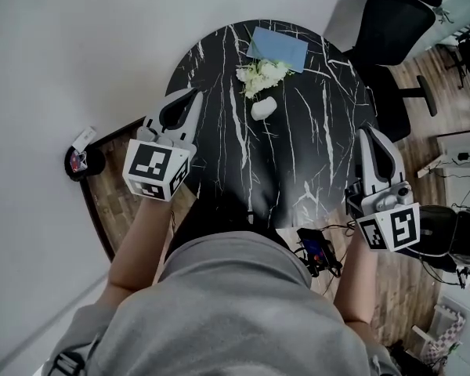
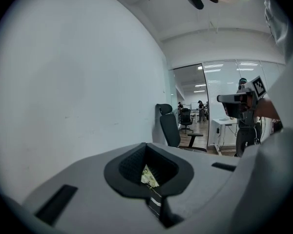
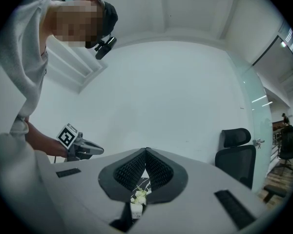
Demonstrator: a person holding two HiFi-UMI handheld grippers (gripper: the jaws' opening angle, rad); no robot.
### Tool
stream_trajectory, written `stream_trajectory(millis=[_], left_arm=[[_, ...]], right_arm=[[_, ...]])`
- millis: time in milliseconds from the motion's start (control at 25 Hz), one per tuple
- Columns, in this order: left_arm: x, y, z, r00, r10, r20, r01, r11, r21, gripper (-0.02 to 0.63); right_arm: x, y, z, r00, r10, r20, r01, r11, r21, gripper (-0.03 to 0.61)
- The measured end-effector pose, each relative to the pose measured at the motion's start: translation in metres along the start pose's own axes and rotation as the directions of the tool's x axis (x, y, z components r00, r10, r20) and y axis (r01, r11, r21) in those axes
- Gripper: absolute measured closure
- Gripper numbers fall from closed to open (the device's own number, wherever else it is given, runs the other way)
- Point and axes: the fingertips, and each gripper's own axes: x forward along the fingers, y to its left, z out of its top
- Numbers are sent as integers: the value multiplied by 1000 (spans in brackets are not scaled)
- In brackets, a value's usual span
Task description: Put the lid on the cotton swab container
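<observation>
Left gripper (image 1: 193,94) and right gripper (image 1: 366,134) closest, both pressed together, empty; small white piece (image 1: 263,107) looks light, slick plastic, pinch its sides gently

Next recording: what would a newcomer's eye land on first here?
The round black marble table with white veins fills the middle of the head view. At its far side lie white flowers, a blue sheet and a small white object. The left tongs and right tongs hang shut and empty at its left and right edges.
</observation>
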Motion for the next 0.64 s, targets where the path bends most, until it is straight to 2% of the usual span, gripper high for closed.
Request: stream_trajectory(millis=[640], left_arm=[[4,-3,5,1000,-6,19,6,1000,1,607]], right_arm=[[-2,-7,0,999,-31,12,31,1000,2,555]])
